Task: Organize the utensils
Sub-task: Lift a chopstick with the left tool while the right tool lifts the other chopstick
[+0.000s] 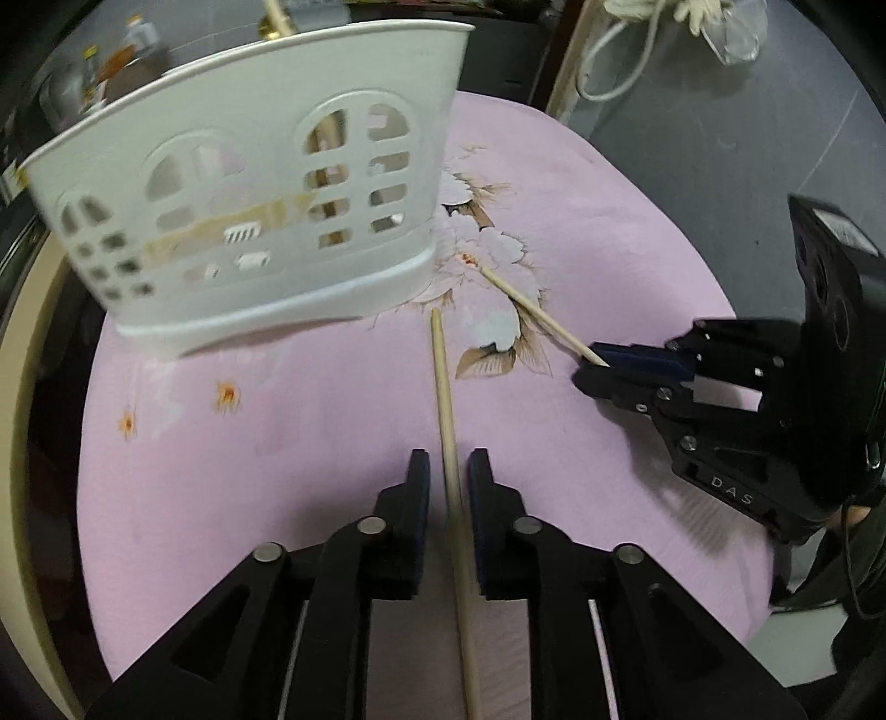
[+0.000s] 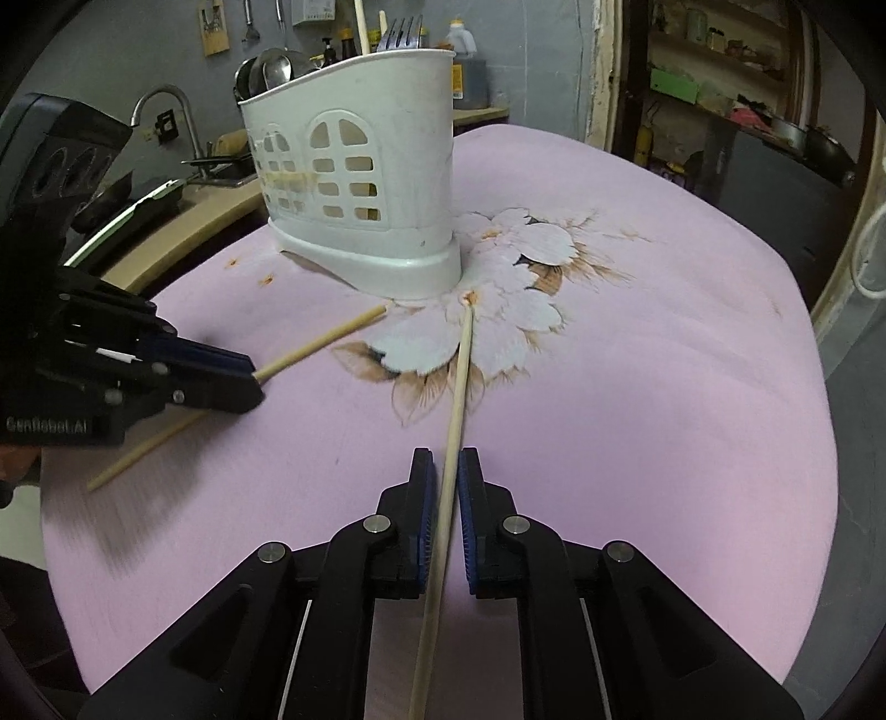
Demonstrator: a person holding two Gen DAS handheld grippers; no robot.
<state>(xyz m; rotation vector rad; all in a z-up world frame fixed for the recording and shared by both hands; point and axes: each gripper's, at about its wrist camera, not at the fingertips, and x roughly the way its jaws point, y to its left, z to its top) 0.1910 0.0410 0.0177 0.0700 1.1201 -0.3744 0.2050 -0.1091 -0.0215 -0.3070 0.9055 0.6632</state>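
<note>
A white plastic utensil holder [image 1: 249, 216] [image 2: 360, 183] stands on the pink floral tablecloth [image 1: 581, 232] [image 2: 637, 360], with a fork [image 2: 400, 34] and a wooden stick [image 2: 361, 25] sticking up from it. My left gripper [image 1: 448, 482] [image 2: 252, 382] straddles a wooden chopstick [image 1: 446, 399] [image 2: 326, 337] with its jaws narrowly apart; a gap shows on both sides. My right gripper [image 2: 448, 476] [image 1: 590, 365] straddles a second chopstick [image 2: 459, 387] [image 1: 531, 310] the same way. Both chopsticks point toward the holder's base.
A sink with a faucet [image 2: 166, 105] and a counter with bottles [image 2: 468, 66] lie behind the table. Shelves [image 2: 720, 83] stand at the right. A white cord [image 1: 620, 50] hangs beyond the table's far edge.
</note>
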